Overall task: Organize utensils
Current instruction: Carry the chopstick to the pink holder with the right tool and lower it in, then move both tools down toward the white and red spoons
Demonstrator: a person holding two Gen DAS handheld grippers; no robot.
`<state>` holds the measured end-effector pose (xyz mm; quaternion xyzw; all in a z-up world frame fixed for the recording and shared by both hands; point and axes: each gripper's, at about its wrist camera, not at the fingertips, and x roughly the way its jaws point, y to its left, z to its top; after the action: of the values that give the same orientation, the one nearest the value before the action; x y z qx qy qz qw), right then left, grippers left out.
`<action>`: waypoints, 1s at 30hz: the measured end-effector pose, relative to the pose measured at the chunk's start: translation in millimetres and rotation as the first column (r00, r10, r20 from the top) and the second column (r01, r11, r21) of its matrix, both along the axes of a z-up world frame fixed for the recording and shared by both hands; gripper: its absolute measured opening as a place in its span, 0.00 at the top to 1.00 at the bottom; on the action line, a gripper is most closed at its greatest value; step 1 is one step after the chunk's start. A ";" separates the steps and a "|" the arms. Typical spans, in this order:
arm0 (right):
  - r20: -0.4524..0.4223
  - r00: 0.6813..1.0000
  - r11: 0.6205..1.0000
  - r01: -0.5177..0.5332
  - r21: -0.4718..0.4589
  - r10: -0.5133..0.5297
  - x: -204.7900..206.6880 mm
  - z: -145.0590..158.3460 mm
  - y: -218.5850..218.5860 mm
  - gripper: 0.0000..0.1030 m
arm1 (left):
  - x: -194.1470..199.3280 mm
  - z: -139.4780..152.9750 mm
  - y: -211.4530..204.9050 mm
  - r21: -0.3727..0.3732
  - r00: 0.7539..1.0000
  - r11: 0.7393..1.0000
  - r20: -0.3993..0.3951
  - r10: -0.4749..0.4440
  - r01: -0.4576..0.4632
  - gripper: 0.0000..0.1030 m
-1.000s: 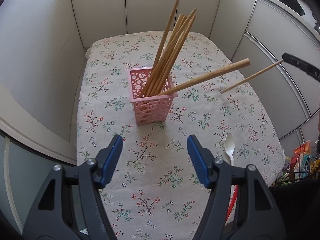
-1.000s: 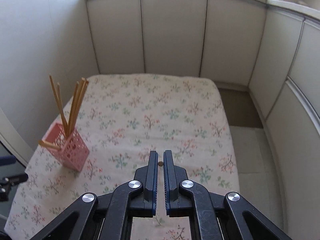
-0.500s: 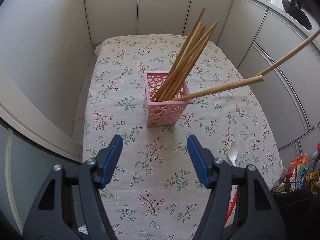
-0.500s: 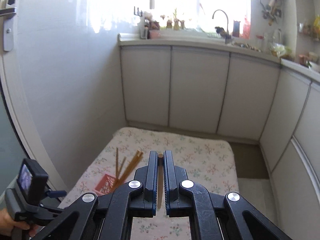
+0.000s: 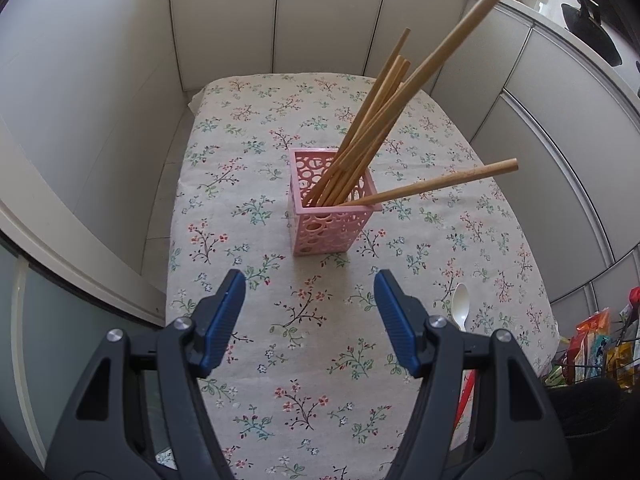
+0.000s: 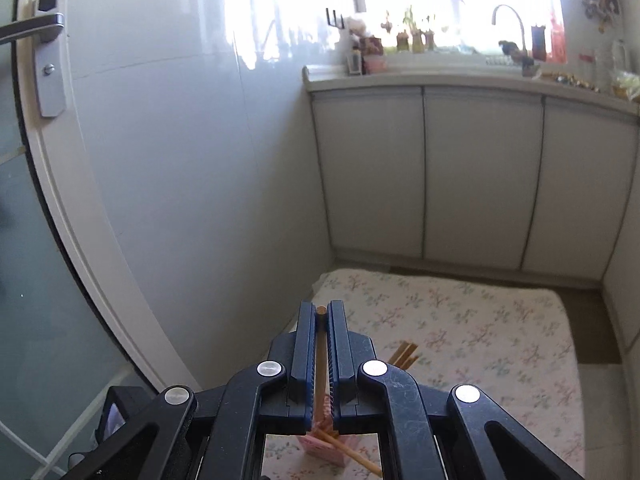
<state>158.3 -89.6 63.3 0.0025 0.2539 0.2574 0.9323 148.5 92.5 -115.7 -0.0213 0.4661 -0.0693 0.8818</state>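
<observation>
A pink perforated holder (image 5: 332, 208) stands mid-table on the floral cloth and holds several wooden chopsticks (image 5: 372, 120); one chopstick (image 5: 432, 186) leans out low to the right. My right gripper (image 6: 321, 312) is shut on a chopstick (image 6: 320, 364), held steeply above the holder (image 6: 324, 446); in the left wrist view that chopstick (image 5: 460, 36) slants down from the top right, its lower end in the holder. My left gripper (image 5: 308, 312) is open and empty, in front of the holder. A white spoon (image 5: 460, 308) lies on the cloth at the right.
The table (image 5: 224, 264) stands in a corner, with white cabinet doors (image 5: 320, 20) behind and to the right and a wall (image 5: 80, 80) at its left. A red-handled item (image 5: 466, 396) lies by the spoon near the front edge. Packets (image 5: 600, 344) sit off the table's right side.
My right gripper has tipped the held chopstick from a slanting pose to steep, with its lower end now in the holder. The left gripper's view has shifted a little; it stays open.
</observation>
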 end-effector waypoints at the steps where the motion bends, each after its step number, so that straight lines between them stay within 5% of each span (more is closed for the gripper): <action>1: -0.028 1.000 1.000 -0.002 0.011 0.002 9.3 -9.7 4.3 0.96 | 0.2 0.1 1.7 -0.003 1.000 1.000 0.000 0.004 -0.004 0.34; 11: -0.249 0.968 0.999 0.028 0.020 -0.022 72.1 -78.5 20.4 0.94 | 2.9 -2.6 3.5 -0.005 1.000 1.000 -0.010 0.010 -0.010 0.34; 16: -0.255 0.966 0.996 0.050 0.075 -0.029 62.4 -68.7 3.1 0.73 | 0.3 -0.9 -2.0 0.004 1.000 1.000 -0.004 -0.011 0.011 0.34; 23: -0.217 0.975 0.995 0.061 0.083 -0.042 23.8 -41.3 -30.1 0.60 | -6.1 0.9 -12.2 0.014 0.999 0.999 -0.003 -0.037 0.037 0.34; 30: -0.264 0.961 0.993 0.105 0.057 -0.086 -17.4 -46.8 -78.6 0.49 | -17.8 -3.7 -31.8 0.024 0.995 0.995 -0.026 -0.092 0.092 0.34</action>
<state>140.9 -168.2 16.4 0.0815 0.3649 0.2182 0.9015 130.7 60.6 -119.5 0.0104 0.4784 -0.1037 0.8719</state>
